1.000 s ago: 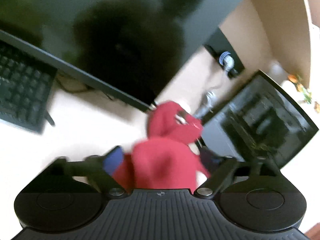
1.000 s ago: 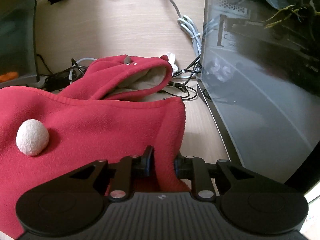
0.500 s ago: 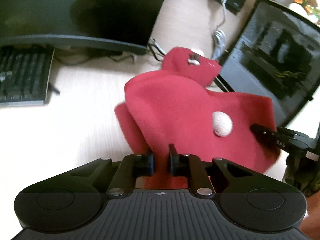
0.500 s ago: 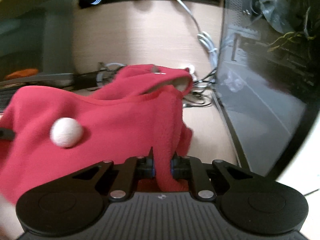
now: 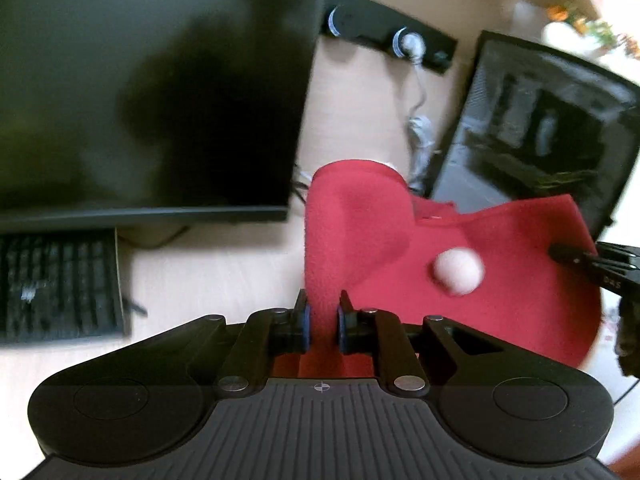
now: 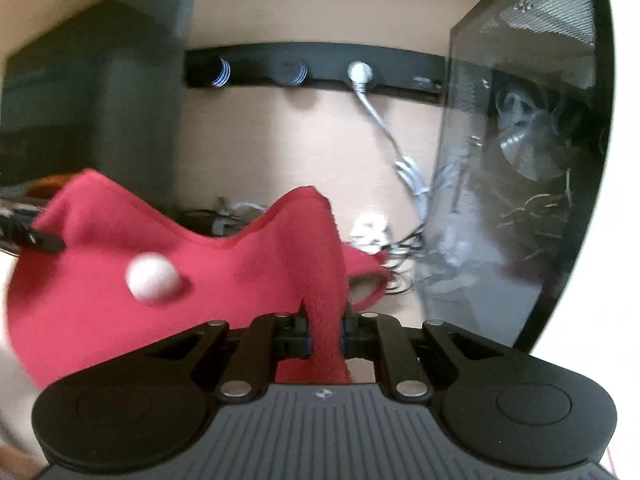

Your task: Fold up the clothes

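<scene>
Fleece (image 5: 500, 240) hangs stretched between my left jaws and right jaws, each clamped on an edge, lifted off the desk (image 5: 224, 264) to spread it for folding.

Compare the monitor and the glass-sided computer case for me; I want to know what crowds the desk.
The monitor stands left of the red garment, its screen dark and blank; the computer case stands to its right, with a fan and cables visible inside. A keyboard lies in front of the monitor; loose cables lie beside the case. Both are dark and stand upright on the desk.
</scene>
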`<action>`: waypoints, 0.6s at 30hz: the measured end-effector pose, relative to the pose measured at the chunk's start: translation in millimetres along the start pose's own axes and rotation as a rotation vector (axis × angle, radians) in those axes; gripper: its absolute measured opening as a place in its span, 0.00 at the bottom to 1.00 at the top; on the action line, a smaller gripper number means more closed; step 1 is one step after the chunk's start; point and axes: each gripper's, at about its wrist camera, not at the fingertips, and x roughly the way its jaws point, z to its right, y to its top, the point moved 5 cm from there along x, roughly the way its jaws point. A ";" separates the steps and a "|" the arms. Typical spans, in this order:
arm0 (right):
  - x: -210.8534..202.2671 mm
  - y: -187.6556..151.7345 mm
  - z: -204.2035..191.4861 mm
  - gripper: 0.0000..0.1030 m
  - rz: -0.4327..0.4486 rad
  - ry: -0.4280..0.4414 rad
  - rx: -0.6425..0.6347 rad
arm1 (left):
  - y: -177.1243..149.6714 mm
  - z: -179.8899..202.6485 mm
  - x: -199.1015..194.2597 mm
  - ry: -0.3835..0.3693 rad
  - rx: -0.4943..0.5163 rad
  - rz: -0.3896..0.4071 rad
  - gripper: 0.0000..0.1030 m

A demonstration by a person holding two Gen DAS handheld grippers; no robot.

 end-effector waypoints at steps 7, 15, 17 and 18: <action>83.4 -59.1 7.5 0.18 -0.192 -0.068 0.068 | -33.0 -41.0 45.8 -0.008 -0.221 -0.138 0.44; 14.8 -4.6 25.9 0.72 -0.009 -0.006 0.145 | 31.0 -23.8 2.2 -0.082 -0.152 0.061 0.81; 22.0 10.5 18.0 0.82 0.026 0.077 0.185 | 37.8 -5.3 24.8 -0.151 -0.171 0.070 0.88; 33.4 15.0 14.6 0.85 0.030 0.118 0.210 | 41.2 3.9 36.0 -0.186 -0.180 0.074 0.93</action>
